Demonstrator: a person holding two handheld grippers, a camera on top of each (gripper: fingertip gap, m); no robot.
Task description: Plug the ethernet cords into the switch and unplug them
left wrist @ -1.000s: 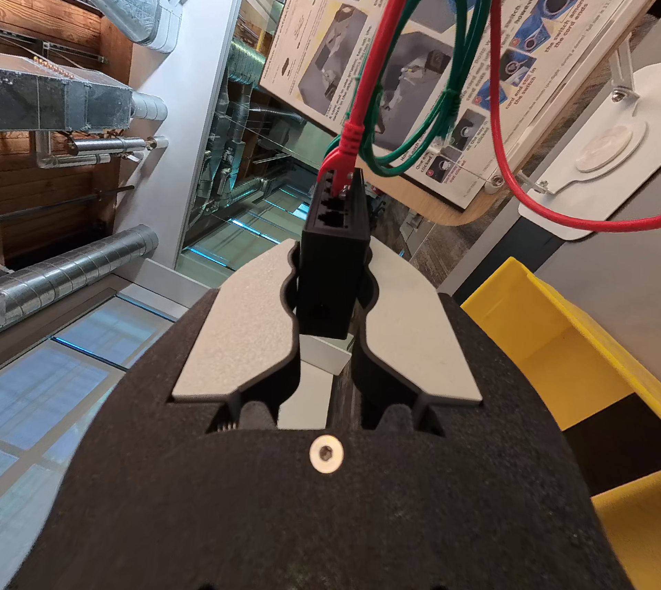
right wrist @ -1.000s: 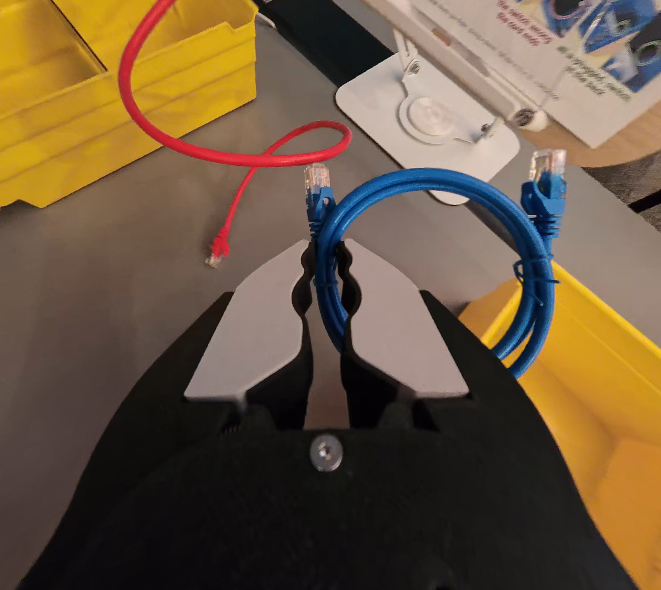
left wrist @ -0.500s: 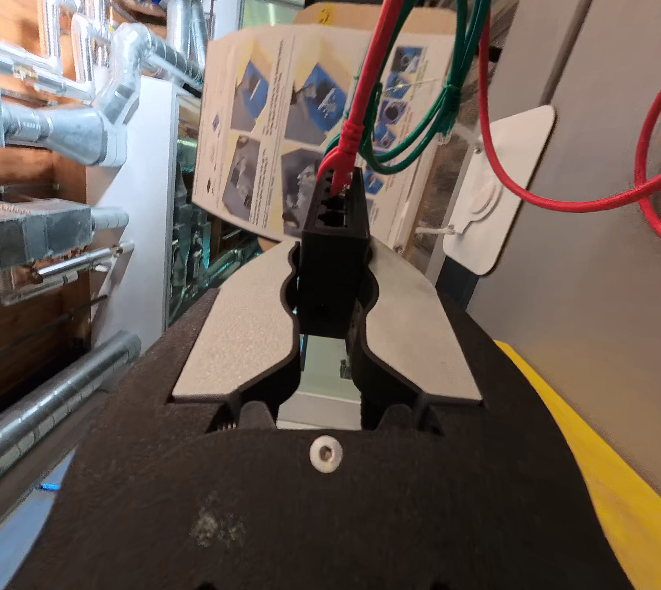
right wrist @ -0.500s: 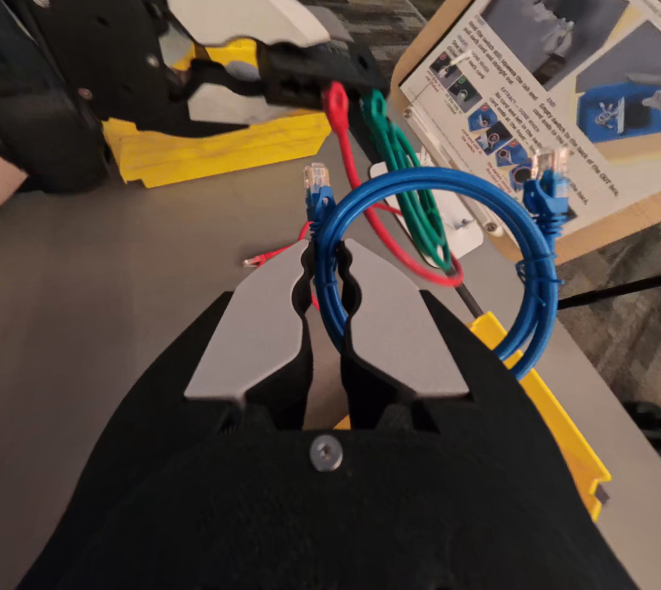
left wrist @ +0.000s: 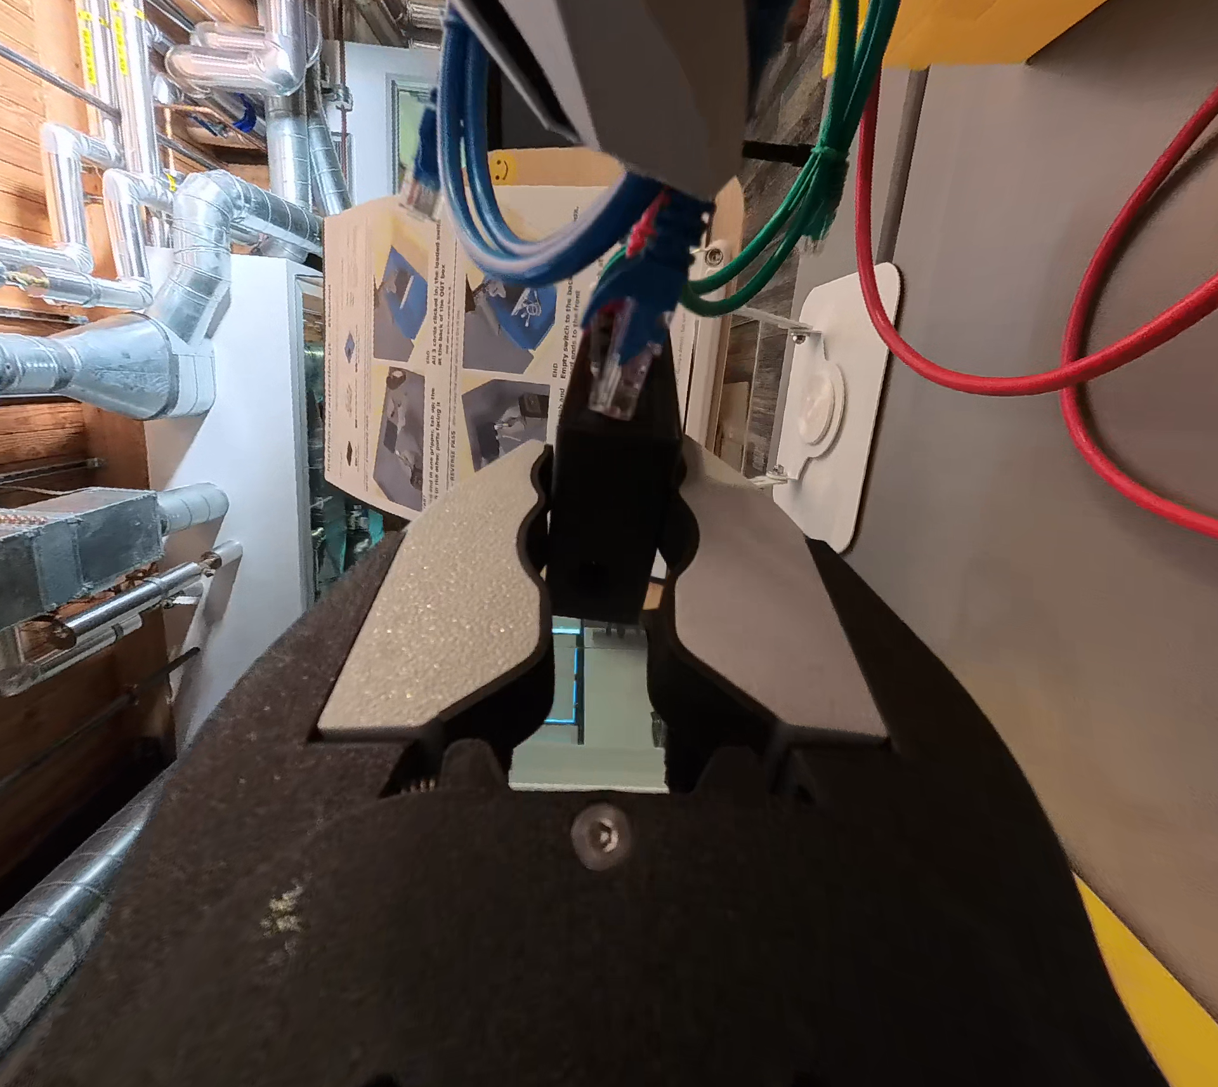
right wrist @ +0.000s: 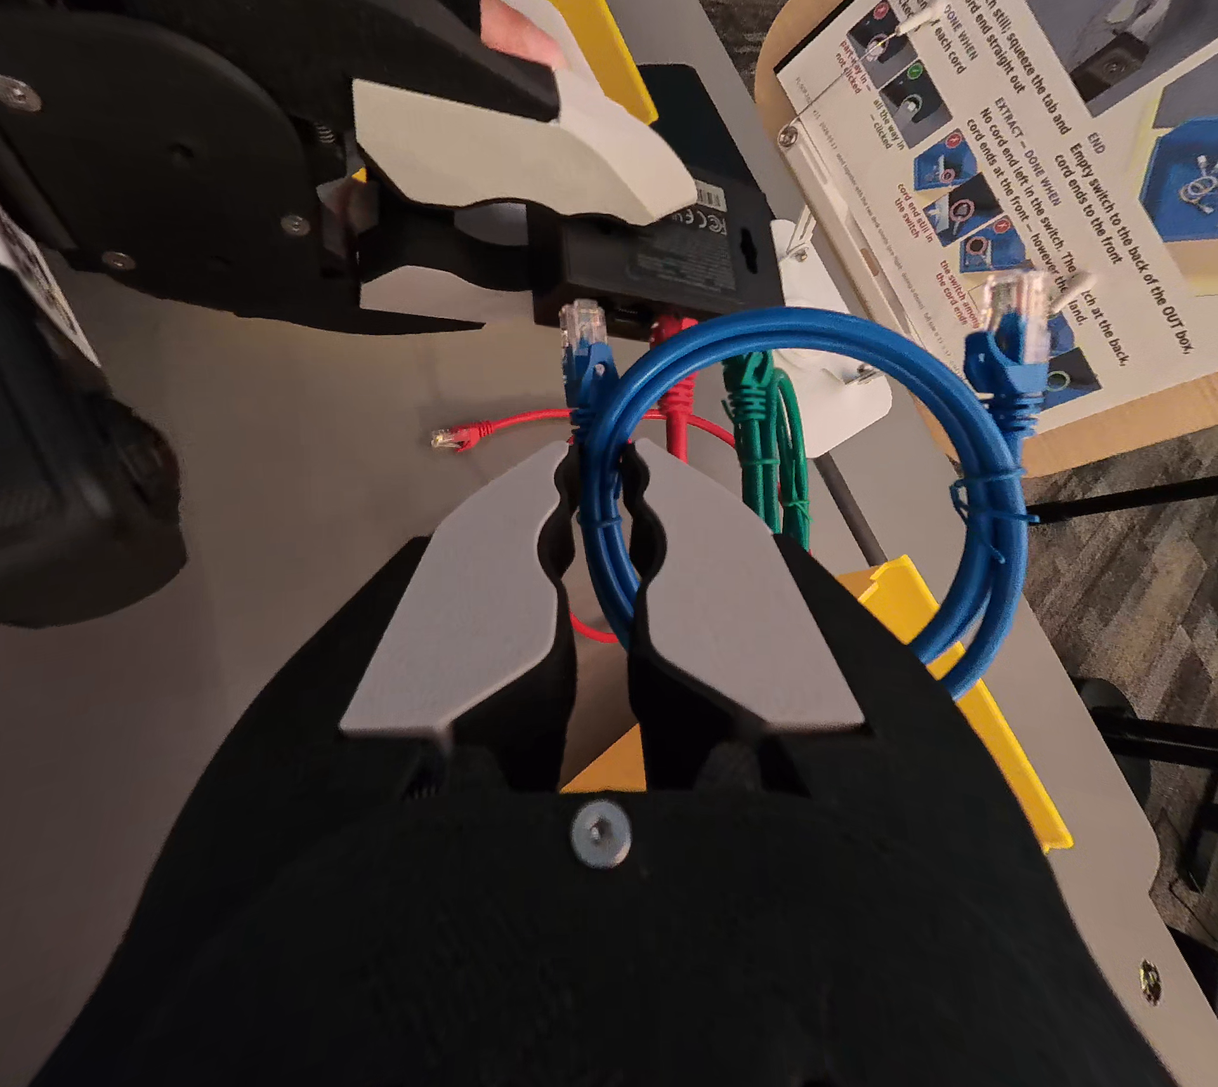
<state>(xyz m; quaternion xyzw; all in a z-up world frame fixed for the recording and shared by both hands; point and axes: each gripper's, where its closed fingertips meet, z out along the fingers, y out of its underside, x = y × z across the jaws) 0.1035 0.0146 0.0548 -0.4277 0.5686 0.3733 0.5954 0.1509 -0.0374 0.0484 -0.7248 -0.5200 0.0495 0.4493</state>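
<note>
My left gripper (left wrist: 613, 462) is shut on the black switch (left wrist: 613, 515) and holds it above the table. It also shows in the right wrist view (right wrist: 527, 178), gripping the switch (right wrist: 659, 257) by its flat sides. A red cord (right wrist: 675, 389) and a green cord (right wrist: 758, 416) are plugged into the switch's ports. My right gripper (right wrist: 603, 449) is shut on a coiled blue cord (right wrist: 791, 343). The cord's clear plug (right wrist: 583, 330) points at the port face, just left of the red plug. In the left wrist view this plug (left wrist: 616, 370) hangs right in front of the switch.
The red cord's free end (right wrist: 455, 435) lies on the grey table (right wrist: 231, 462). An instruction board (right wrist: 1054, 132) on a white stand (right wrist: 837, 402) stands behind. A yellow bin (right wrist: 923, 607) is at the right, another (right wrist: 613, 60) behind the left gripper. My right fingertips sit around 8 cm from my left ones.
The two grippers have come together. The blue plug now sits just before the switch's ports. The left gripper has turned with the switch. Both grasps are unchanged.
</note>
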